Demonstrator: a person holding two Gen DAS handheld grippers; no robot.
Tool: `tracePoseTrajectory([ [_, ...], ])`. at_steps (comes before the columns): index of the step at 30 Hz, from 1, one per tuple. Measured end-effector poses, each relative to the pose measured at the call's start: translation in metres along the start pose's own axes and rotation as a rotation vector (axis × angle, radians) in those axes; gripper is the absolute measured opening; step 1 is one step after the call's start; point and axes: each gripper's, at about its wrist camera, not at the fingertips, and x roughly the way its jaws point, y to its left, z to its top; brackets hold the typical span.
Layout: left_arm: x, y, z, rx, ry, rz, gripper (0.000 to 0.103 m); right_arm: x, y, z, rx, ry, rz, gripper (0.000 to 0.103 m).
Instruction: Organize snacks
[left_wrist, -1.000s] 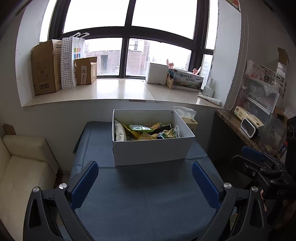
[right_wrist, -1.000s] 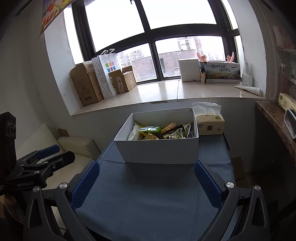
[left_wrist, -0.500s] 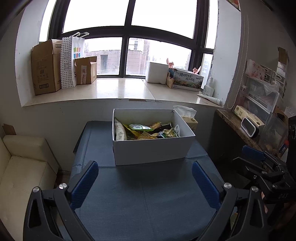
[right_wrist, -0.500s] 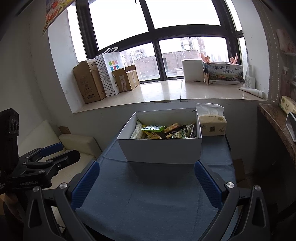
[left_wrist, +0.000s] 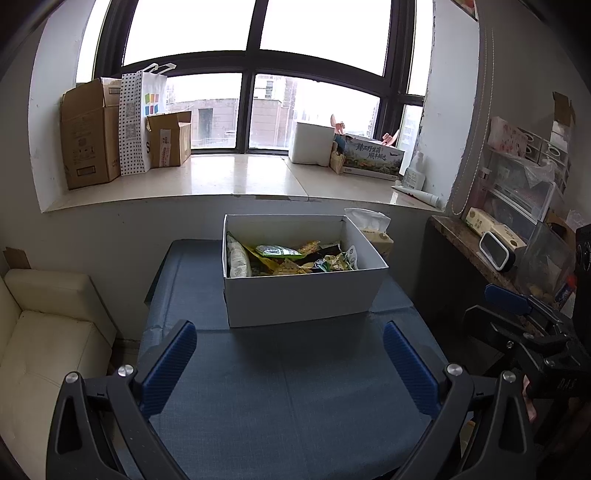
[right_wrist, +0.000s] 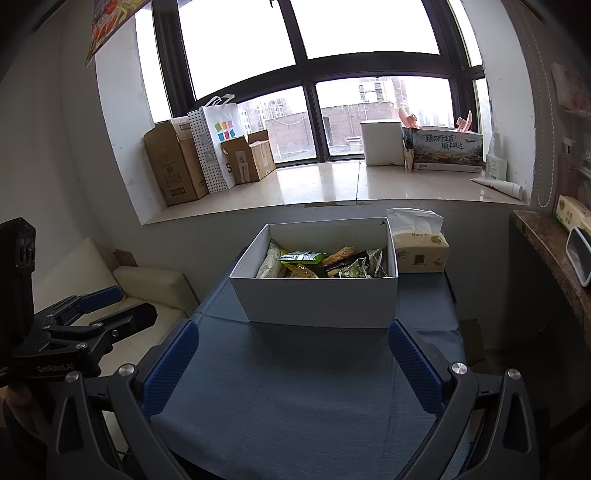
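Observation:
A white cardboard box (left_wrist: 299, 299) (right_wrist: 321, 302) stands at the far end of a table covered in blue cloth (left_wrist: 291, 391) (right_wrist: 295, 398). Several snack packets (left_wrist: 291, 258) (right_wrist: 325, 264) lie piled inside it, a green one on top. My left gripper (left_wrist: 290, 363) hovers open over the near part of the cloth, well short of the box, with nothing between its blue pads. My right gripper (right_wrist: 291, 363) is open and empty too, at a similar distance. Each gripper shows at the edge of the other's view: right gripper (left_wrist: 524, 325), left gripper (right_wrist: 92, 314).
A tissue pack (right_wrist: 419, 247) sits just right of the box. A cream sofa (left_wrist: 40, 332) is left of the table, a dark counter with a small clock (left_wrist: 496, 253) on the right. The windowsill behind holds cardboard boxes (left_wrist: 88, 136), a dotted bag (left_wrist: 140, 122) and a printed carton (left_wrist: 371, 158).
Both grippers stayed open and barely moved. The right wrist view has crept slightly forward and up, so the box looks a little nearer.

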Motion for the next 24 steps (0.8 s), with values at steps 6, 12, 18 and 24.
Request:
tracePoseTrajectory([
  [6, 0.0, -0.0005, -0.0015, 0.003, 0.002, 0.002, 0.103, -0.0001, 0.0, -0.0002, -0.005, 0.0, -0.003, 0.103],
  [12, 0.0002, -0.0006, -0.0019, 0.002, 0.003, 0.0, 0.103, 0.0005, 0.0005, -0.0001, -0.011, 0.003, -0.01, 0.103],
  [18, -0.0013, 0.0004, -0.0023, 0.004, 0.001, -0.002, 0.103, 0.0008, -0.0008, -0.0003, -0.008, 0.005, -0.017, 0.103],
  [24, -0.0013, 0.0003, -0.0026, 0.006, 0.002, -0.005, 0.103, 0.0016, -0.0016, -0.0008, -0.004, 0.009, -0.019, 0.103],
])
